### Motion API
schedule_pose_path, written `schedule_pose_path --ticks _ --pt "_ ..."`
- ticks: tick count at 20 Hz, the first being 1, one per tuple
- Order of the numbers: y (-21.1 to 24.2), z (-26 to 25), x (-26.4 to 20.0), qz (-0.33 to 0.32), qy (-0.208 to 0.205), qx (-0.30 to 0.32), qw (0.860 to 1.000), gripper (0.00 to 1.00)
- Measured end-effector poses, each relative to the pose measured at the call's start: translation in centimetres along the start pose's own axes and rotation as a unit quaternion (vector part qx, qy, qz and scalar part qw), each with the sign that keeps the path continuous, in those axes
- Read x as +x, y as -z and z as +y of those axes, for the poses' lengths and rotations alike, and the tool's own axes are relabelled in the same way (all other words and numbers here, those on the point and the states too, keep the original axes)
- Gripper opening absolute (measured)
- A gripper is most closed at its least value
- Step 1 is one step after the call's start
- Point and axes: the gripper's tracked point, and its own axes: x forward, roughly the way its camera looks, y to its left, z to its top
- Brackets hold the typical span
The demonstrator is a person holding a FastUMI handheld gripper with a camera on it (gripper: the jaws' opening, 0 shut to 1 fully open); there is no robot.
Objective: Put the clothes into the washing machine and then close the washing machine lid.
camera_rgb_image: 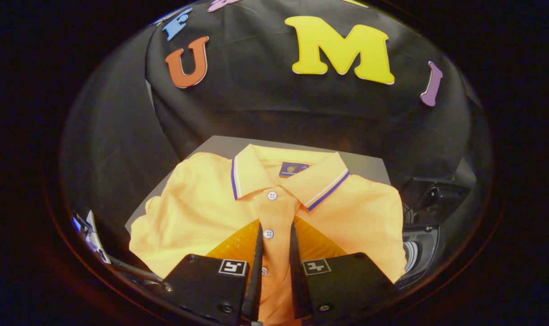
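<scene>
I'm on the pick-up step: my gripper point(276, 226) hovers narrow-gapped over the placket of the folded orange polo shirt point(202, 213) on the grey table point(220, 146), holding nothing, so next I pinch fabric.

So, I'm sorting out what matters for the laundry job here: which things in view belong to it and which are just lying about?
Belongs to the job:
- orange polo shirt, lying on the grey surface
- gripper, fingers astride the shirt's button placket, a narrow gap between them
- dark machine beside the shirt, probably the washing machine

Just lying about:
- small bluish-white object beyond the shirt's other side, too unclear to identify
</scene>
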Motion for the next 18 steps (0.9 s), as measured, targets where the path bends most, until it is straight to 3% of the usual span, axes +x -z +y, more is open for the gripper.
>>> schedule_pose_path --ticks 5,11,18 --pt "0.1 -0.9 -0.9 0.017 -0.062 0.051 0.997 0.15" --pt "2.2 -2.3 -4.7 -0.009 -0.033 0.035 0.999 0.08" --pt "1.3 -6.2 -14.8 -0.086 0.004 0.060 0.994 0.08"
